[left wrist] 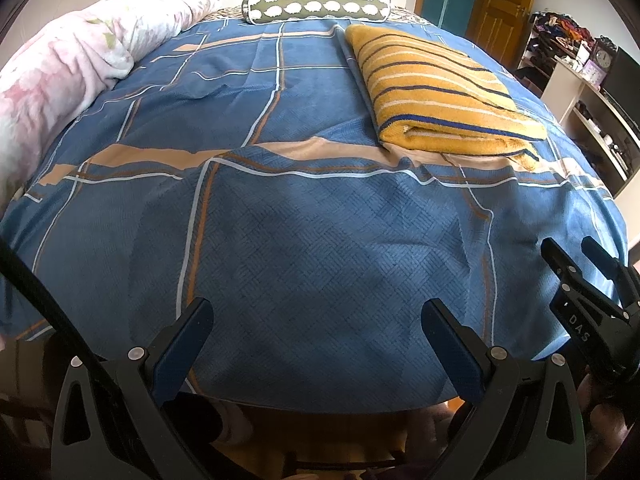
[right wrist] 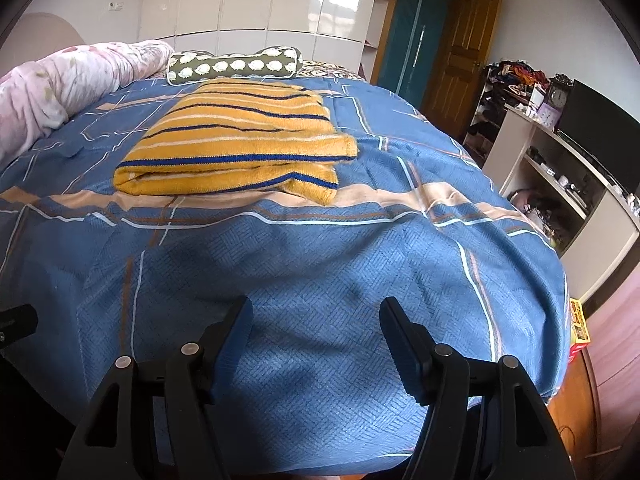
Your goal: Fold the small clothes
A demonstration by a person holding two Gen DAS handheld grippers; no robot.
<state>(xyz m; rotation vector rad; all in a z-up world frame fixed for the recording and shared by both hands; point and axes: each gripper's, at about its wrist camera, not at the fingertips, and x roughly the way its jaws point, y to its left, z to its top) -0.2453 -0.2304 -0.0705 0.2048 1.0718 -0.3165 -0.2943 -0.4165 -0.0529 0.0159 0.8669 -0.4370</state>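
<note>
Both grippers, left gripper (left wrist: 316, 308) and right gripper (right wrist: 316, 312), held with jaws apart over blue bedspread (left wrist: 312, 240); folded yellow striped sweater (right wrist: 236, 144) laid beyond, untouched

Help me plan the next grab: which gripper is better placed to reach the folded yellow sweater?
Right, probably. The sweater lies almost straight ahead of the right gripper, but off to the right of the left gripper. Both are open, empty and back at the bed's near edge.
</note>
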